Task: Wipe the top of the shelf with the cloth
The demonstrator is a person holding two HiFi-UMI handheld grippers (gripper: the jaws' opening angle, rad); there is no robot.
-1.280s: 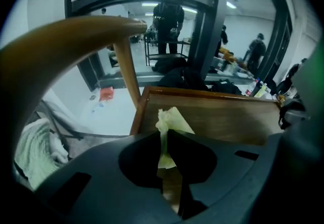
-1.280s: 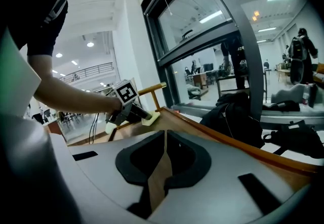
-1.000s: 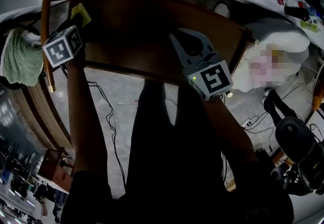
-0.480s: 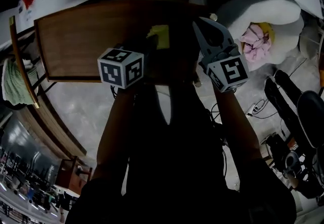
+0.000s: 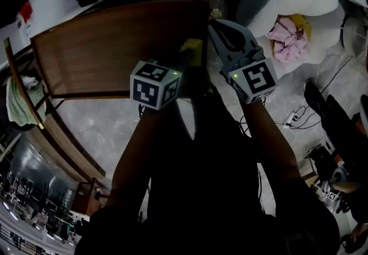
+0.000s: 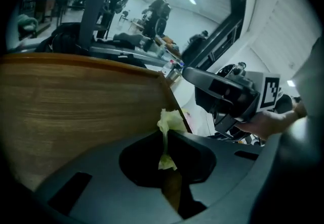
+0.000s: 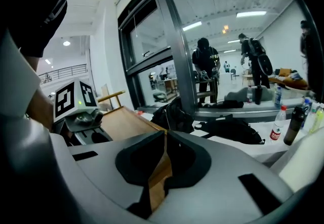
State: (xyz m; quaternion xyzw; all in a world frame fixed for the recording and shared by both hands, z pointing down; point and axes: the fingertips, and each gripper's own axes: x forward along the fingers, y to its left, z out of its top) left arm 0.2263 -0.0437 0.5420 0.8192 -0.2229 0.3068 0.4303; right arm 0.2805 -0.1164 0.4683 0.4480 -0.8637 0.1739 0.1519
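On the shelf top [image 5: 103, 46], left tongs [image 6: 164, 134] pinch the cloth [image 6: 170, 121]

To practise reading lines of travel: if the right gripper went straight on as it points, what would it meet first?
Likely the shelf's far corner, just past the right gripper's shut tips. Beyond that is the black bag. Depth is unclear.

No word, brand or number can be read anywhere. The marker cube [image 5: 155, 85] of the left gripper [image 6: 165, 132] and the marker cube [image 5: 253, 80] of the right gripper [image 7: 165, 139] carry only black-and-white square patterns — no letters. A bottle [image 7: 278, 128] bears a red label — print too small to read
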